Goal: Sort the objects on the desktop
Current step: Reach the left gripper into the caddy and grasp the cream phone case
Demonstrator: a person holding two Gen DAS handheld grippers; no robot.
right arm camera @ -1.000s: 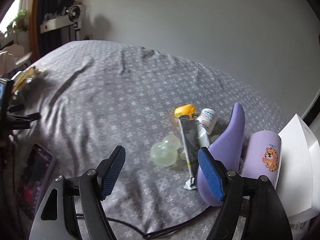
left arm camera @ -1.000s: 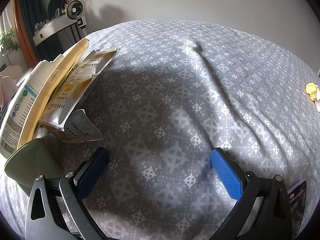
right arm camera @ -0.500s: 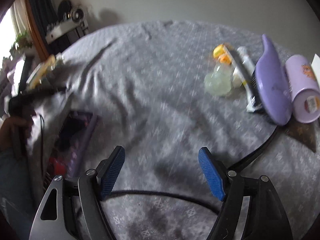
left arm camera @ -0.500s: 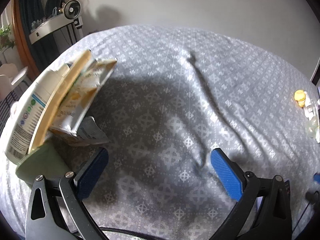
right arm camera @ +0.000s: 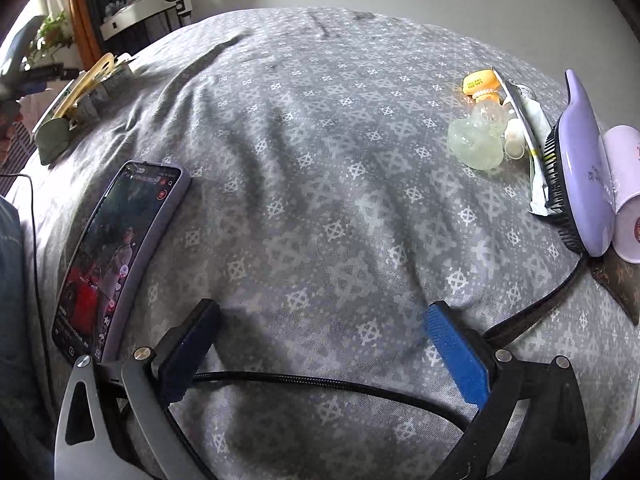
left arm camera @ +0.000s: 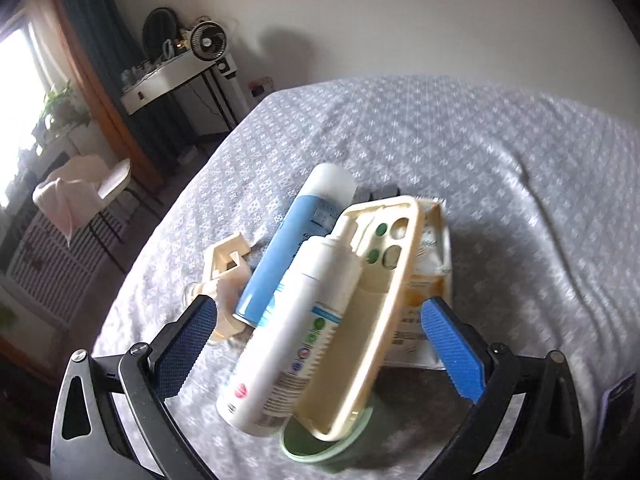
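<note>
Phone case (left arm camera: 360, 312), cream, leans in a green cup (left arm camera: 320, 446) with 2 bottles, between the wide-open left gripper (left arm camera: 320, 344) fingers, untouched | right gripper (right arm camera: 324, 344) jaws opening, only grey patterned cloth (right arm camera: 320, 160) between | lit phone (right arm camera: 116, 256) just left of it | purple brush (right arm camera: 586, 160) far right | shelf with fan (left arm camera: 208, 42) by white wall

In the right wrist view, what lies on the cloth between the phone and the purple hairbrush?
Nothing: between the phone and the purple hairbrush the patterned grey cloth is bare. A black cable runs nearer the camera, by the right gripper, whose jaws are opening.
</note>
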